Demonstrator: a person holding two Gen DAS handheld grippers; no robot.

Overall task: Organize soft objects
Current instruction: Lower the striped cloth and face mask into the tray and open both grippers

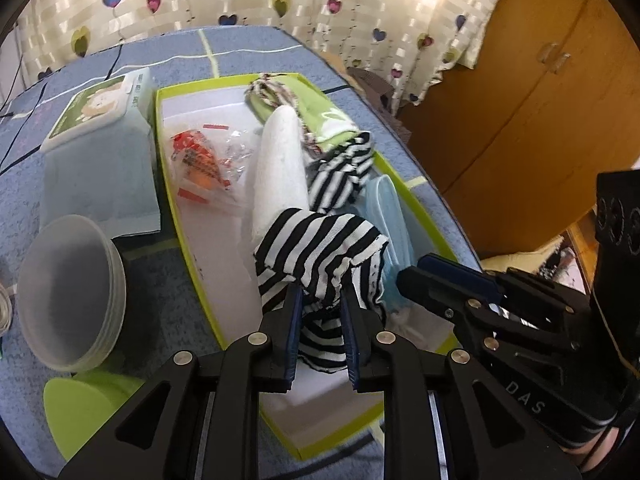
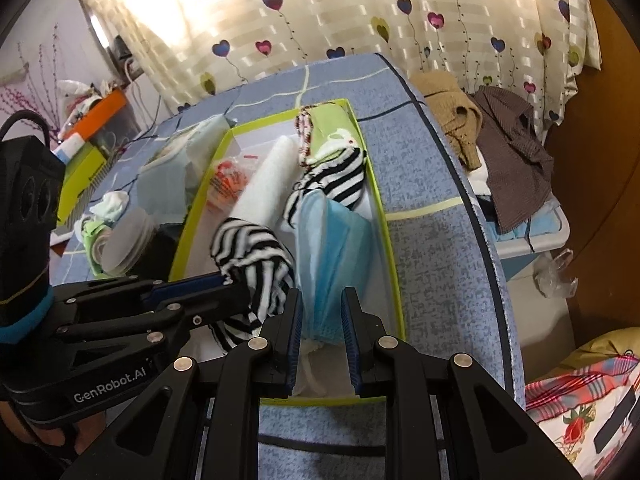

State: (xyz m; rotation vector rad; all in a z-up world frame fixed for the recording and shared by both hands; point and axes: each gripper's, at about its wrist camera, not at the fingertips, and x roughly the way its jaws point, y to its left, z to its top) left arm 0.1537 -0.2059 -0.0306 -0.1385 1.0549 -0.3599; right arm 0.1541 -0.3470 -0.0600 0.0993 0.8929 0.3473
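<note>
My left gripper (image 1: 320, 320) pinches the striped sock (image 1: 320, 248) at lower centre, over the green tray (image 1: 168, 184); my right gripper (image 2: 320, 328) straddles blue masks (image 2: 336, 232) alongside, grip unclear.

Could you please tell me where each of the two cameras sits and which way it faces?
Left wrist view: on the left tongs, facing down along them at a black-and-white striped sock in the white, lime-edged cardboard box; right tongs at right.
Right wrist view: on the right tongs, facing down at pale blue face masks; left tongs at left.
Shared: box, sock, masks, white rolled towel.
</note>
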